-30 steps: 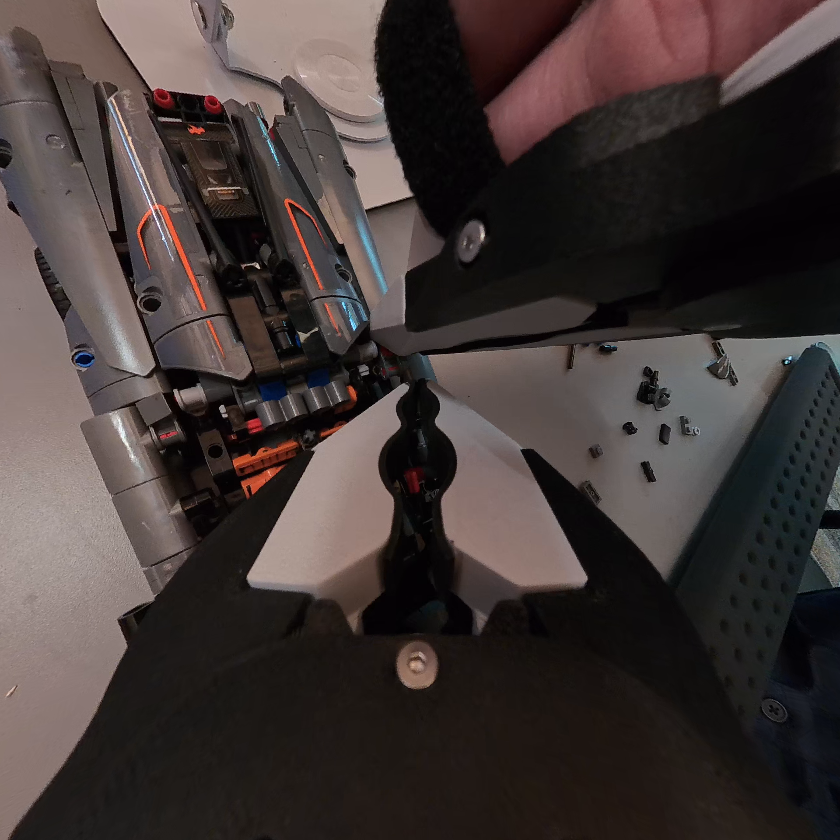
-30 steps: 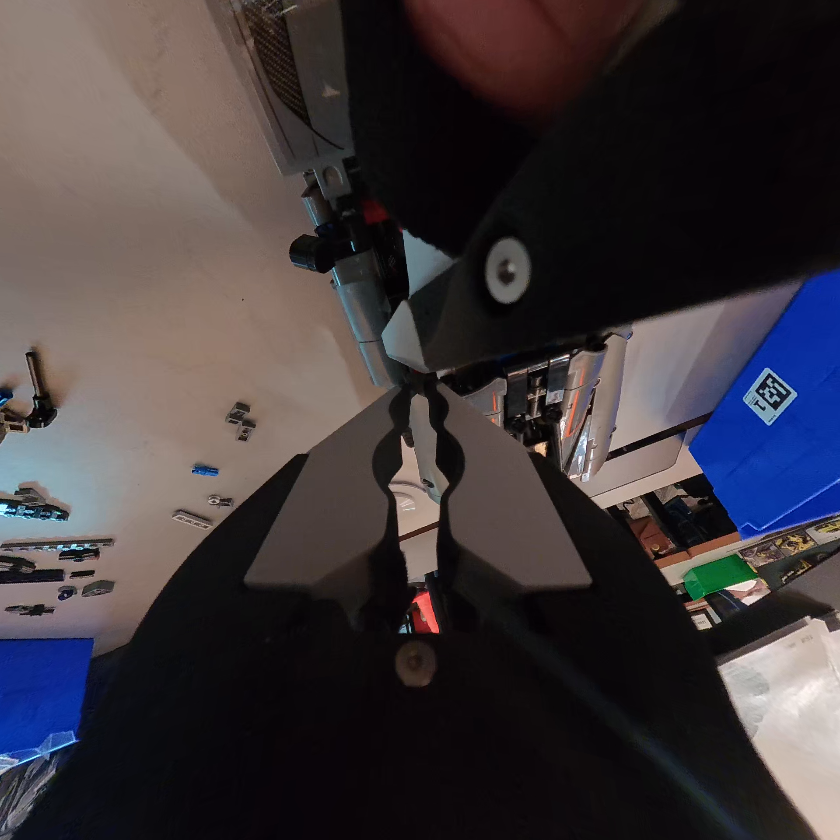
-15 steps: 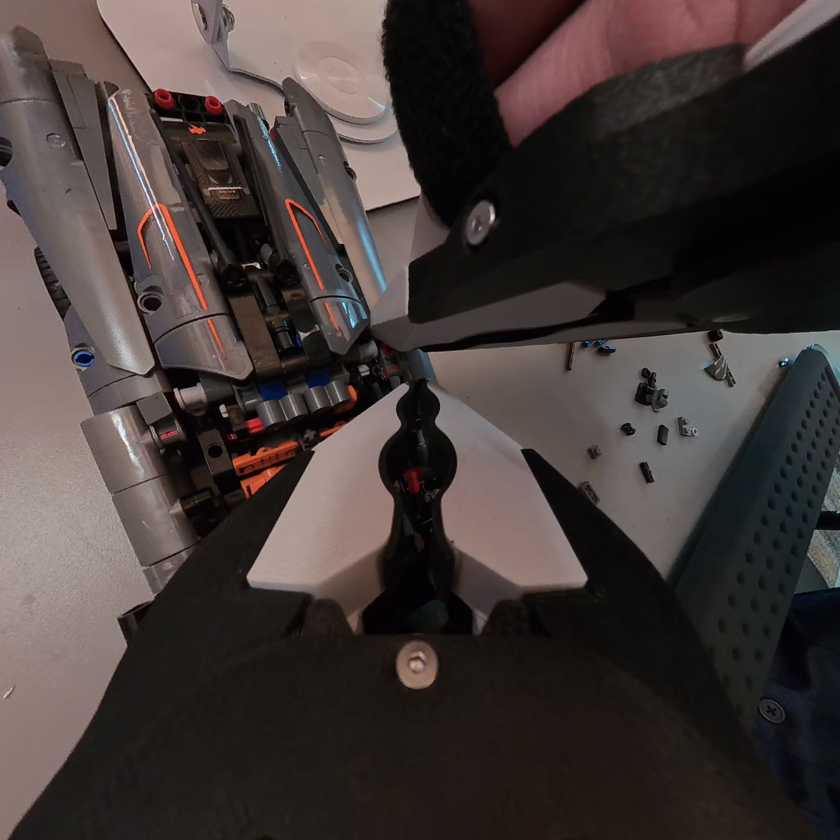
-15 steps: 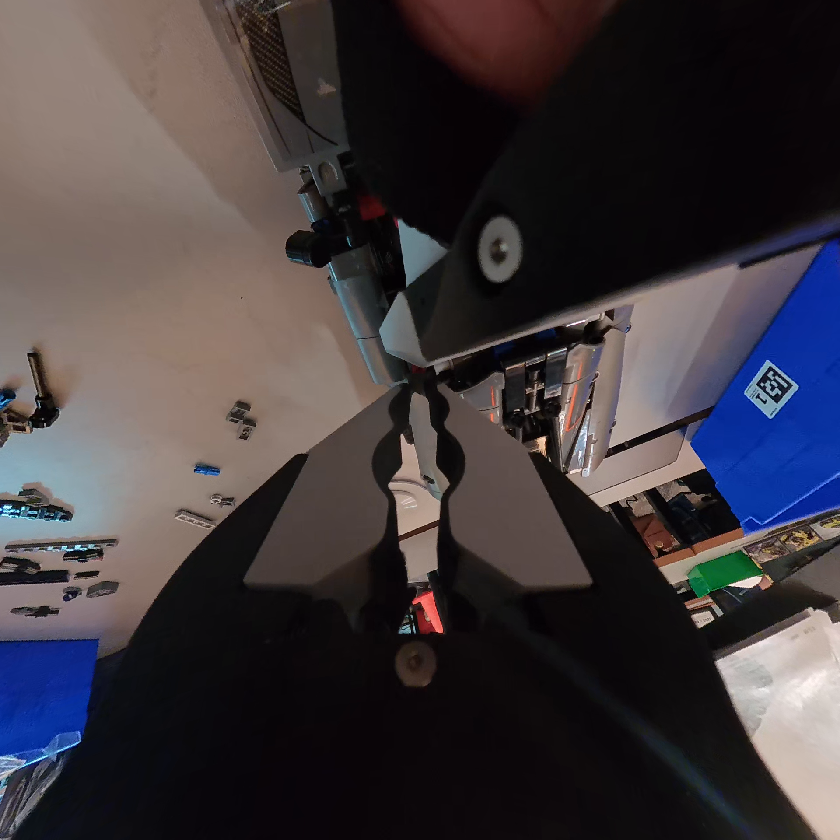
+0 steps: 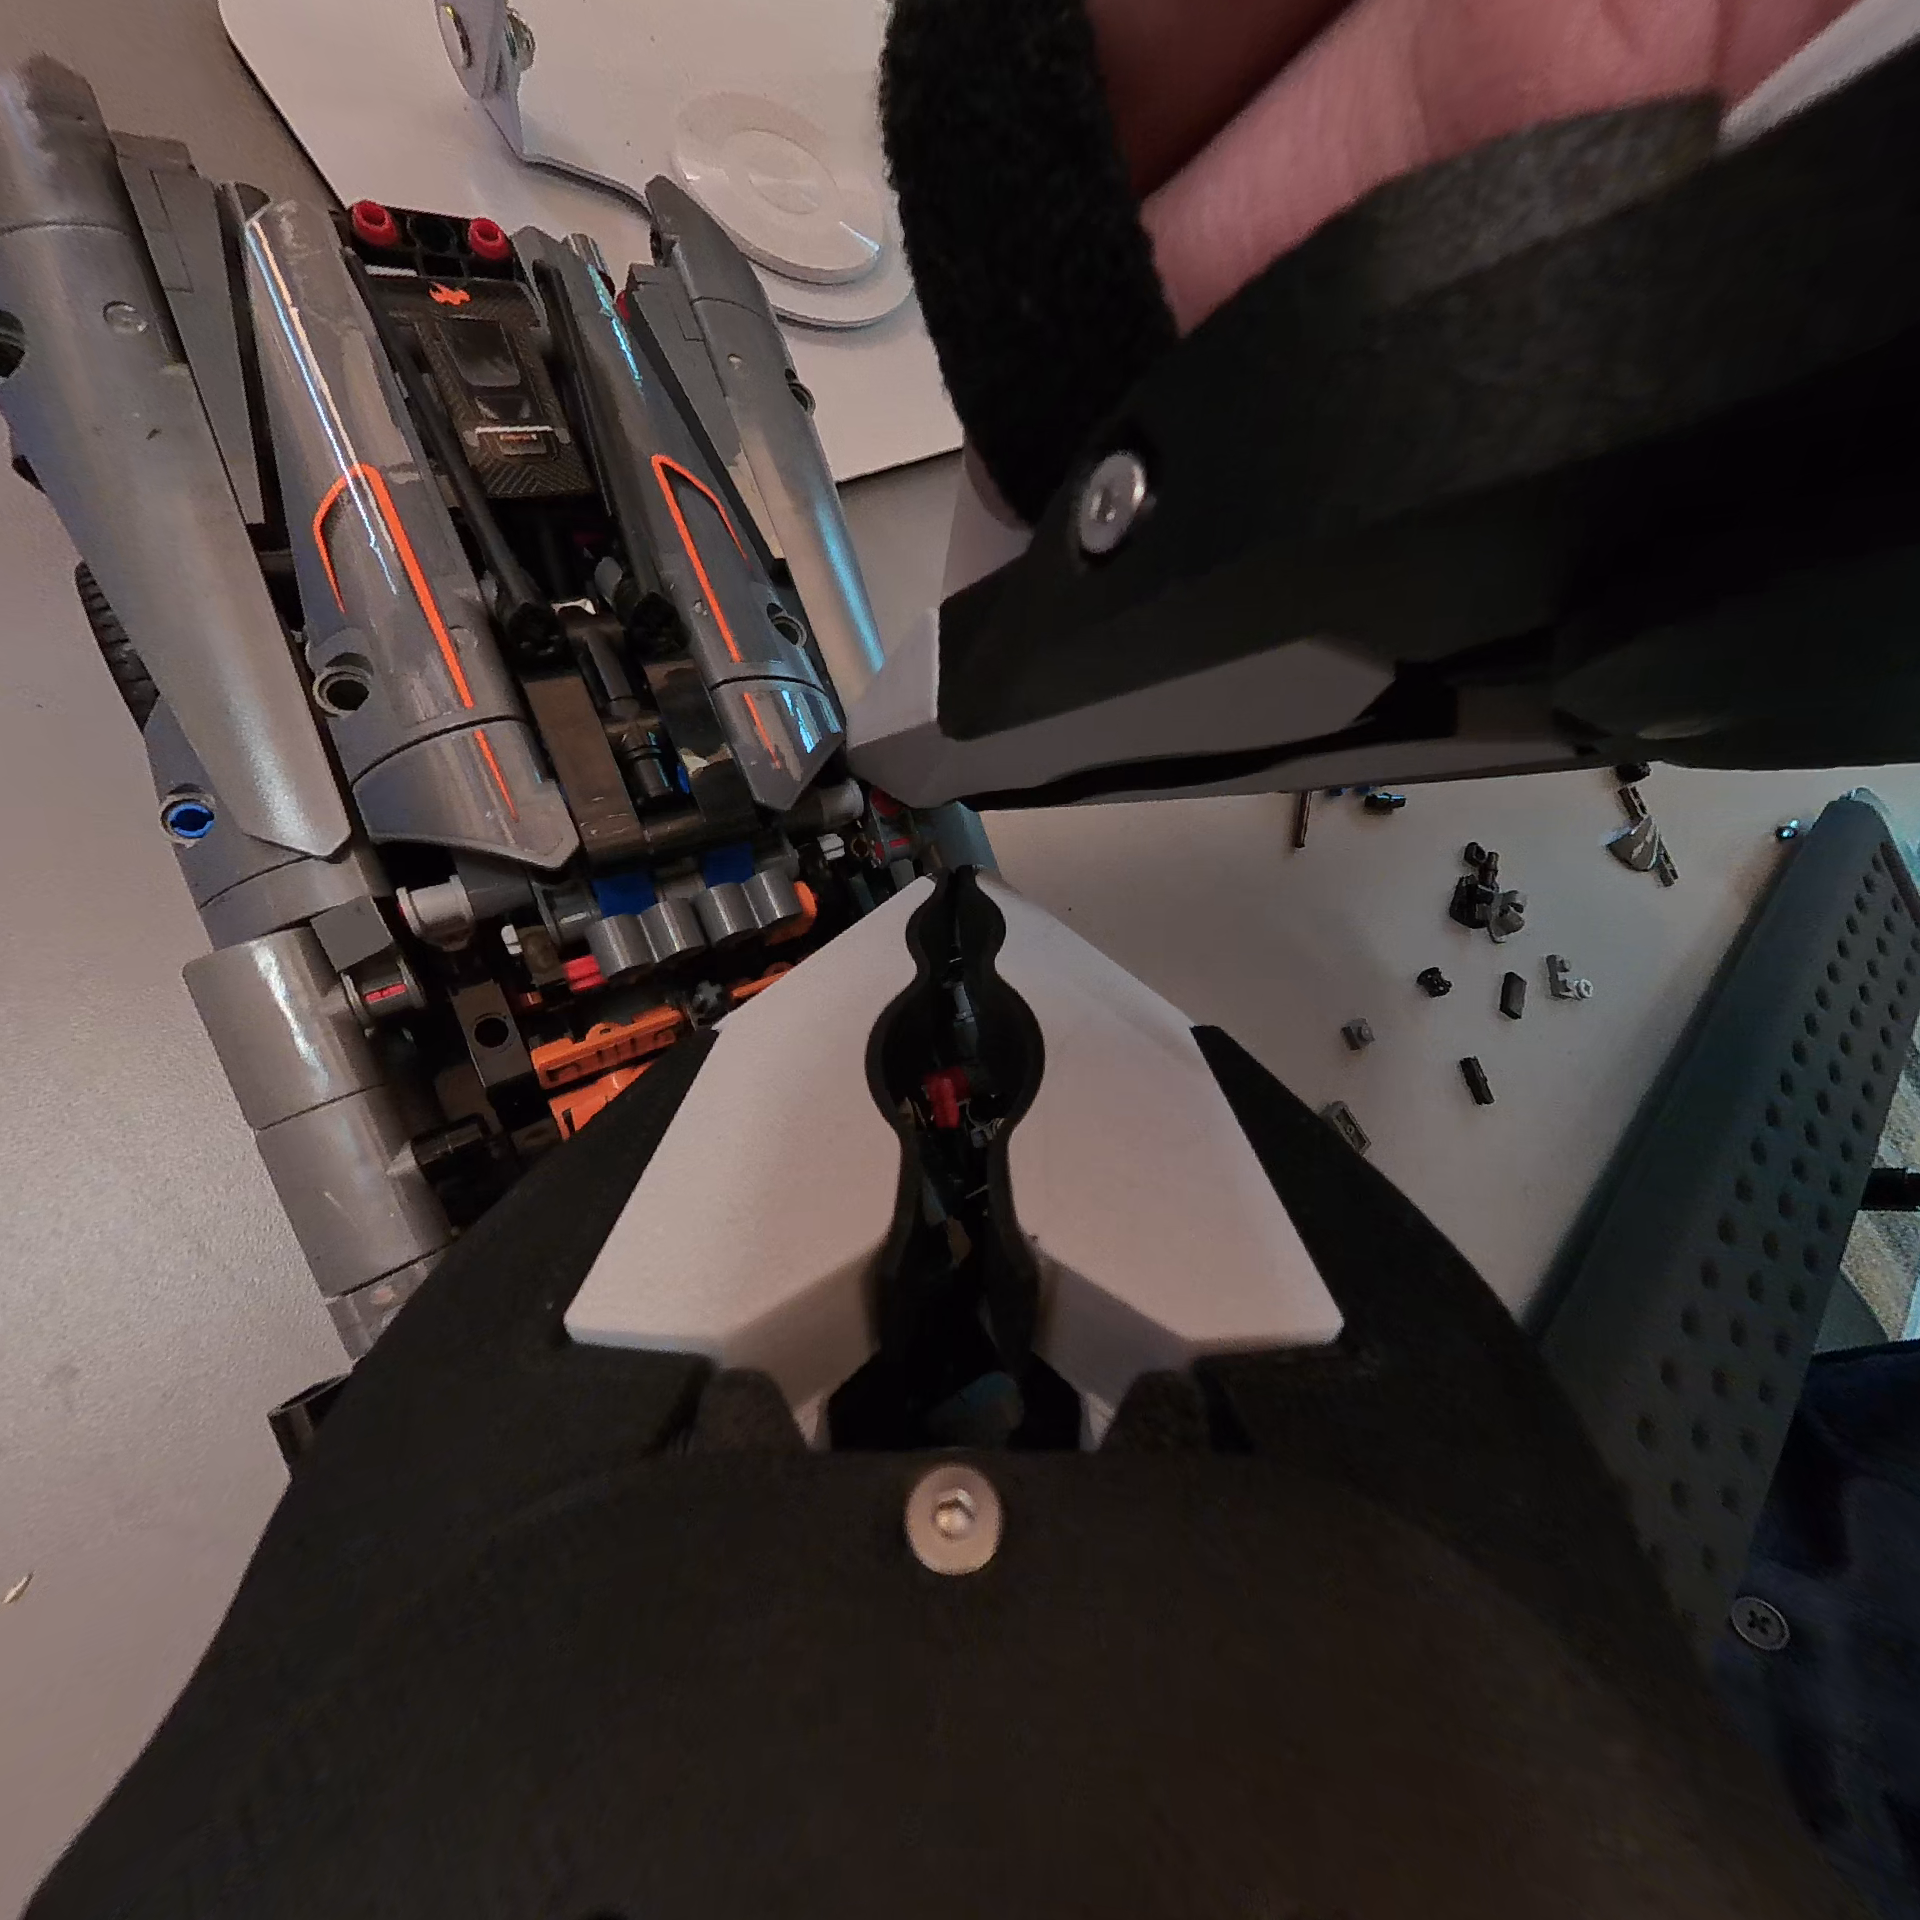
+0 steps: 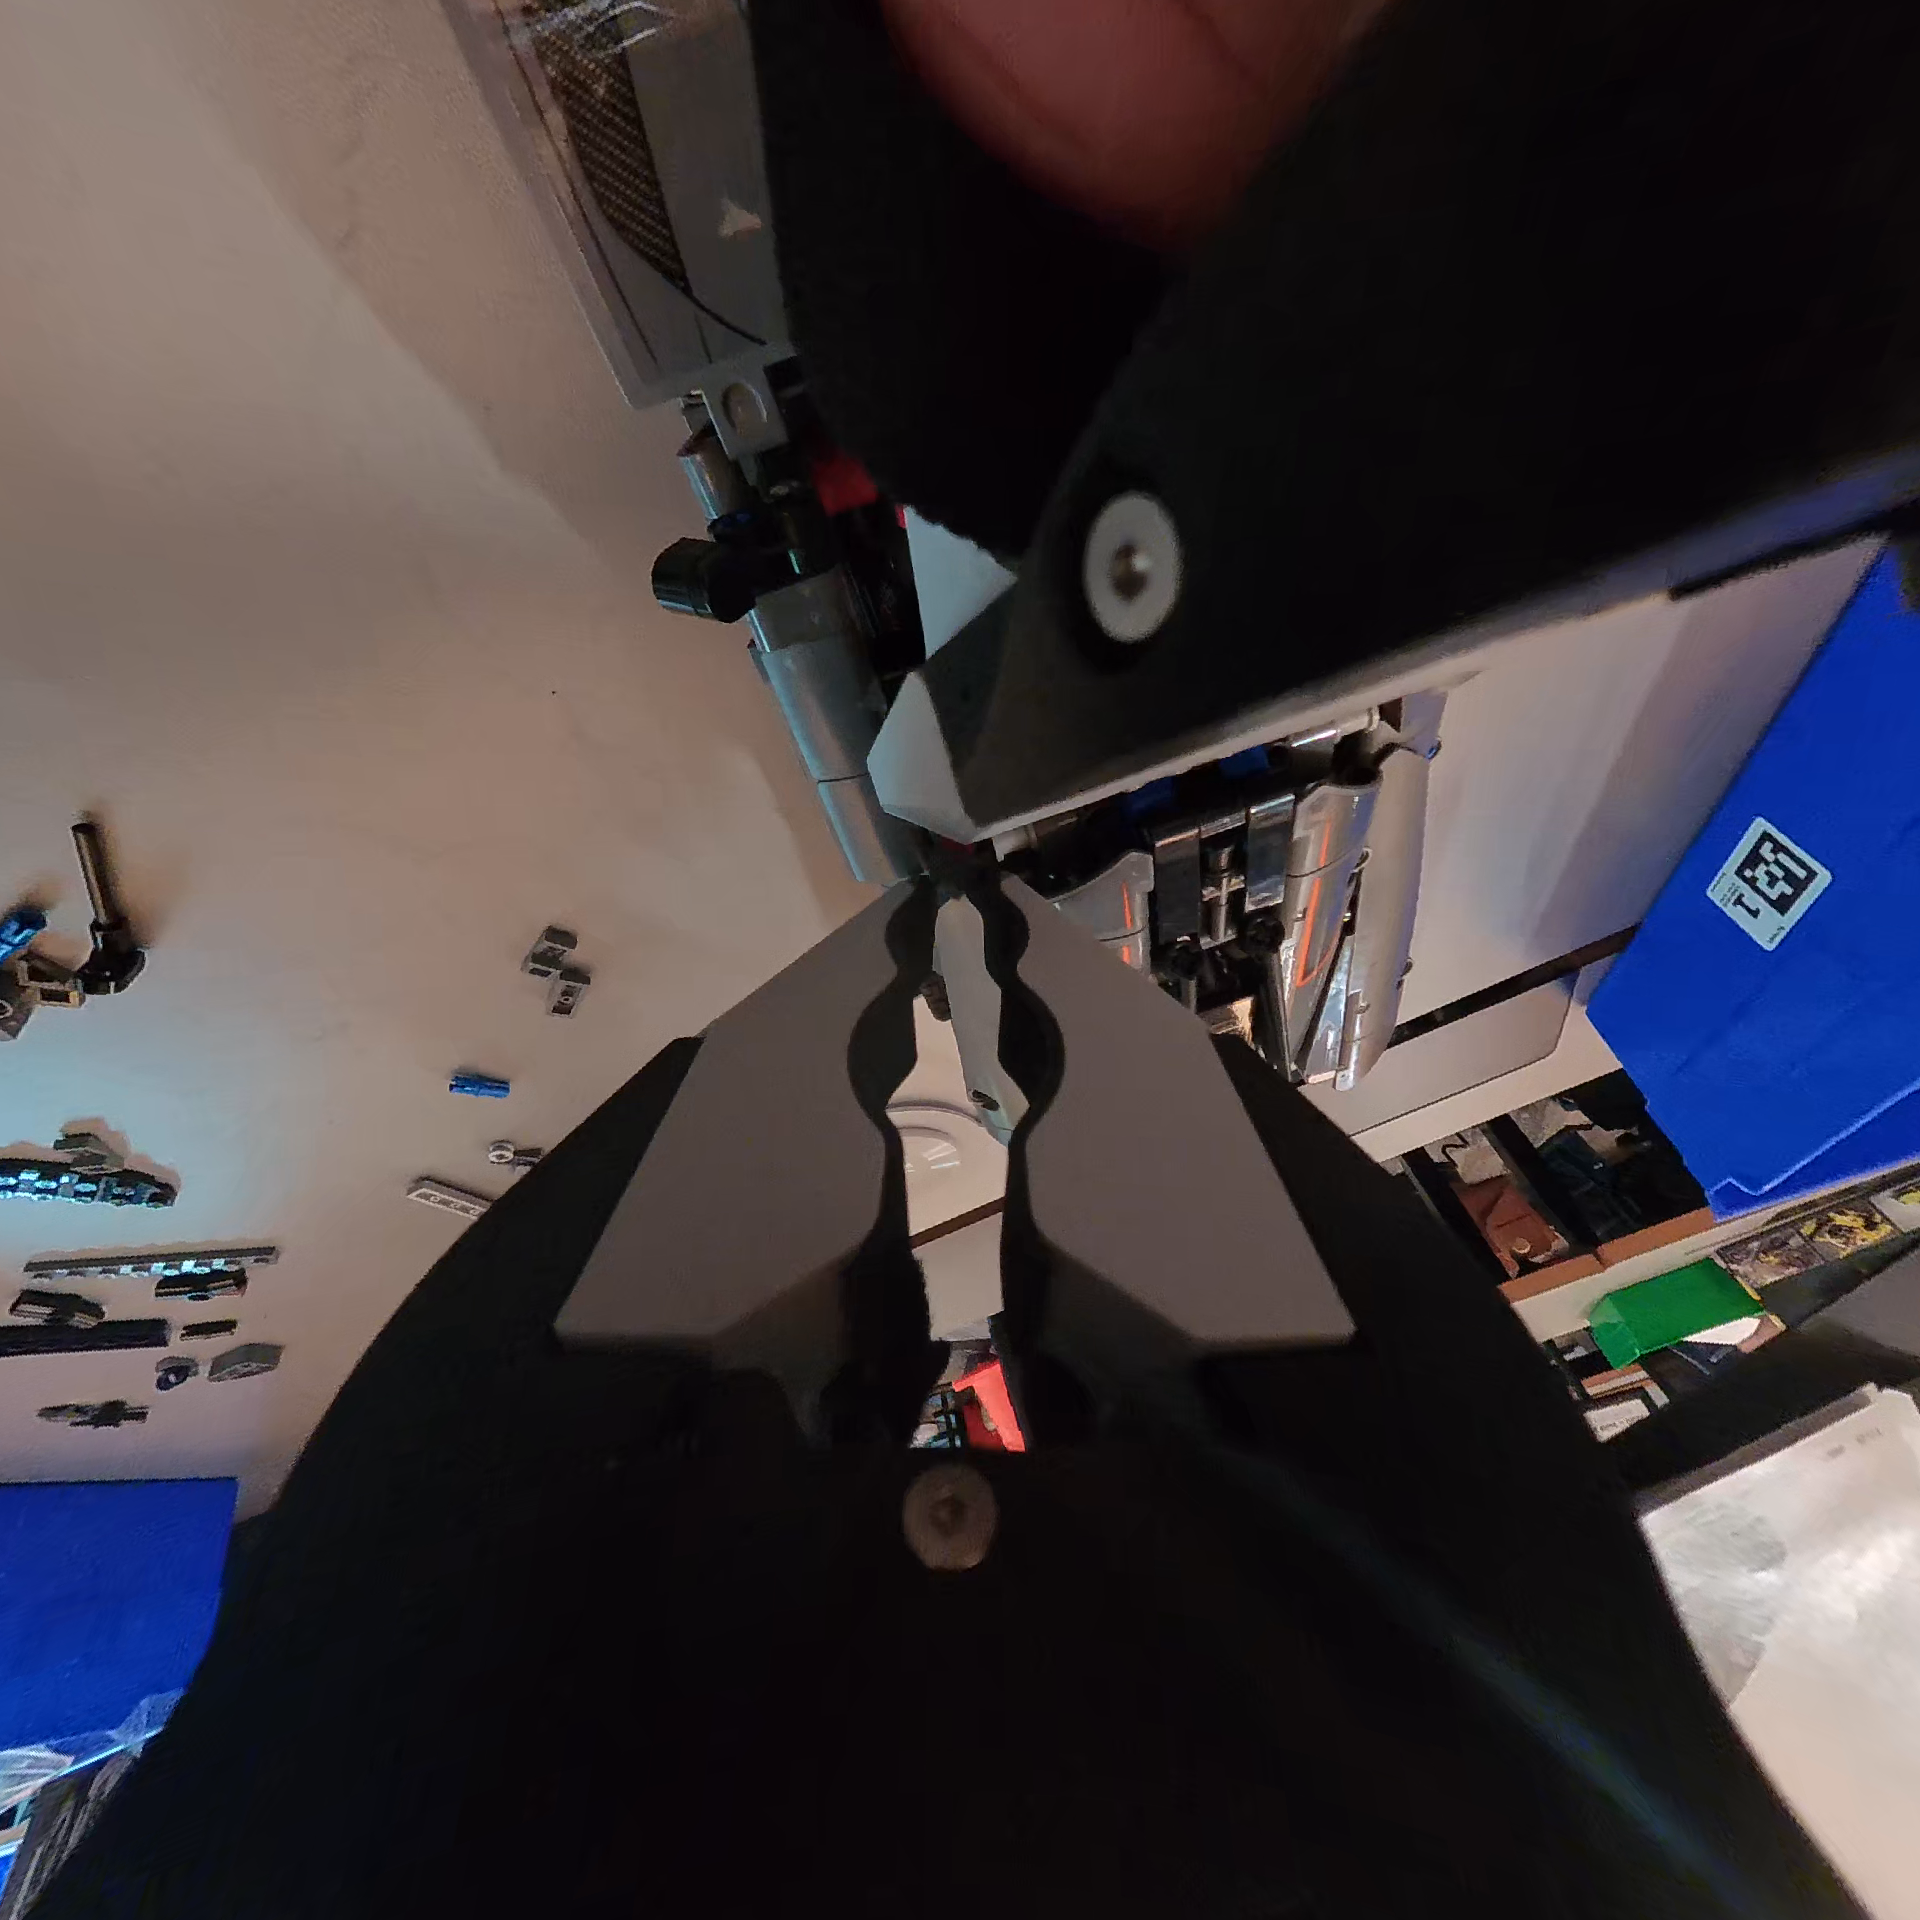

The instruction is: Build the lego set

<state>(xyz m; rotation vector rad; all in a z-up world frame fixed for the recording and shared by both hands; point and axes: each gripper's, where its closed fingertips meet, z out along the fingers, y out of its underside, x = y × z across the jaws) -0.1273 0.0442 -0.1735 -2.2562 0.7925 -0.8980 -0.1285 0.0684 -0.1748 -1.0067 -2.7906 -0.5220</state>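
Note:
A grey, black and orange lego model (image 5: 416, 623) lies on the table, its rear end towards me. My left gripper (image 5: 961, 881) has its tips together at the model's rear right corner, pinching a dark part there. My right gripper (image 5: 894, 764) comes in from the upper right, jaws nearly together, and its tip touches the same corner. In the right wrist view the right gripper (image 6: 954, 891) has a narrow gap with a small dark and red part of the model (image 6: 1247, 914) at its tips. The left gripper (image 6: 914, 769) meets it from above.
Small loose lego parts (image 5: 1486, 904) lie on the table right of the model, and more (image 6: 104, 1278) show in the right wrist view. A white board (image 5: 623, 104) lies behind the model. A dark perforated panel (image 5: 1745, 1195) stands at the right. A blue bin (image 6: 1766, 987) stands beyond. My two grippers' fingertips are within a few centimetres of each other.
Both grippers stay at the model's rear corner. The right gripper has tilted slightly in the left wrist view. The model has not moved.

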